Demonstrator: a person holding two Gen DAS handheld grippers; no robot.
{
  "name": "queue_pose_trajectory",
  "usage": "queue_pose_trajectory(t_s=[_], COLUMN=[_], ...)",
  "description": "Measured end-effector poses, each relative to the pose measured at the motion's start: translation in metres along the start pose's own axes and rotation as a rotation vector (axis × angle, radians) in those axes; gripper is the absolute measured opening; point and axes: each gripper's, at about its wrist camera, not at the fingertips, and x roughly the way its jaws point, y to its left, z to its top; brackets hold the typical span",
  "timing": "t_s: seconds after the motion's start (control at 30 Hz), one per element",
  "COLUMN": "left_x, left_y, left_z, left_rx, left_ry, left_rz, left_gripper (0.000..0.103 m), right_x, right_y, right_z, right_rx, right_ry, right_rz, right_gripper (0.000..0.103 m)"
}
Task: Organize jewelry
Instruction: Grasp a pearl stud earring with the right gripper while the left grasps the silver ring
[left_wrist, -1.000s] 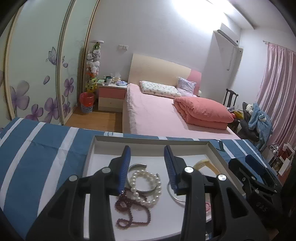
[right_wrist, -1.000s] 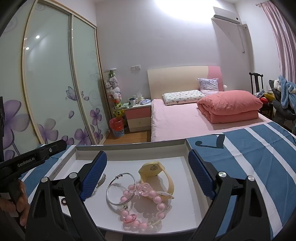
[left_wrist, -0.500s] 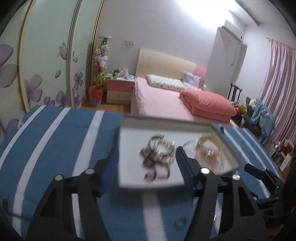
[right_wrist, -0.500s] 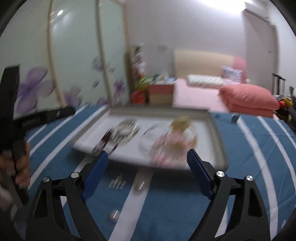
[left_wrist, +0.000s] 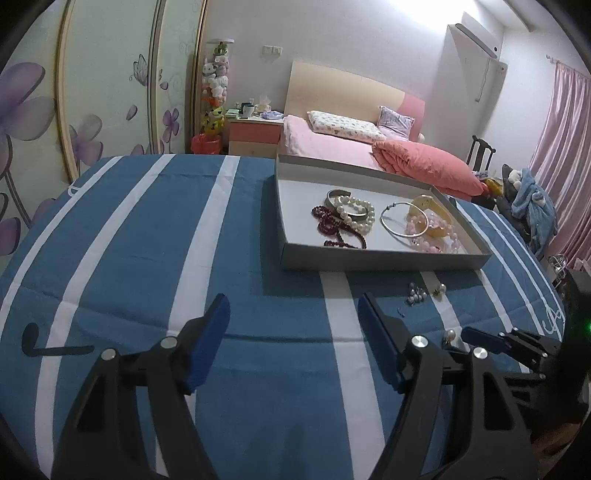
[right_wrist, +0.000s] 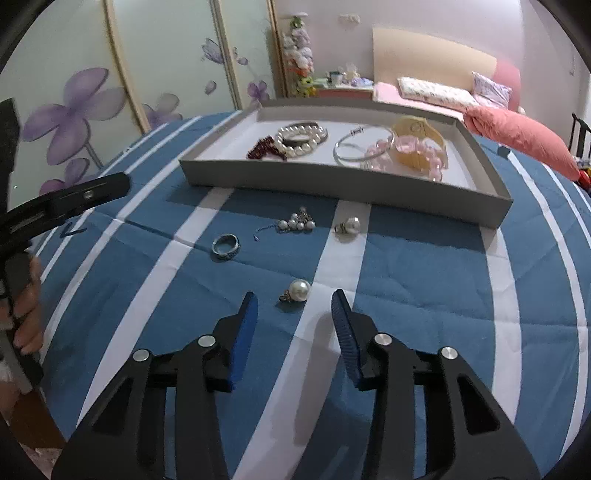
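Observation:
A grey tray (right_wrist: 343, 182) (left_wrist: 384, 260) on the blue striped cloth holds a pearl bracelet (right_wrist: 301, 138), a dark red bead string (left_wrist: 332, 225), a silver bangle (right_wrist: 360, 149), pink beads (right_wrist: 410, 147) and a yellow watch (left_wrist: 430, 205). On the cloth in front lie a pearl earring (right_wrist: 297, 291), a silver ring (right_wrist: 226, 246), a pearl cluster (right_wrist: 295, 222) and a second pearl earring (right_wrist: 349, 225). My right gripper (right_wrist: 293, 306) is open, the near pearl earring just ahead of its tips. My left gripper (left_wrist: 293, 308) is open and empty over bare cloth.
The right gripper shows at the right edge of the left wrist view (left_wrist: 517, 343); the left gripper and a hand show at the left of the right wrist view (right_wrist: 66, 203). A pink bed (left_wrist: 332, 147), wardrobe doors and a nightstand lie beyond the table.
Both grippers have pulled back from over the tray to the near part of the cloth. The loose earrings and ring have come into view.

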Motion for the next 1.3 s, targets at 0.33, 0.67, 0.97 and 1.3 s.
queue_pose_trajectory(t_s=[0.33, 0.67, 0.97, 1.3], left_x=[-0.002, 0.012, 0.042, 0.07], left_y=[-0.001, -0.024, -0.074, -0.103], left_z=[-0.006, -0.011, -0.022, -0.025], left_rx=[0.005, 0.052, 0.134, 0.163], left_ry=[0.011, 0.06, 0.164, 0.196], left_rz=[-0.002, -0.024, -0.078, -0.02], left_gripper=[0.073, 0.073, 0.073, 0.054], right_x=[0.004, -0.003, -0.02, -0.02], right_y=[0.009, -0.025, -0.071, -0.084], right_z=[0.002, 0.0, 0.001, -0.002], right_rx=[-0.001, 0.064, 0.178, 0.205], right_ry=[0.002, -0.006, -0.052, -0.055], right_rz=[-0.064, -0.137, -0.165, -0.144], right_gripper=[0.026, 0.02, 0.02, 0.02])
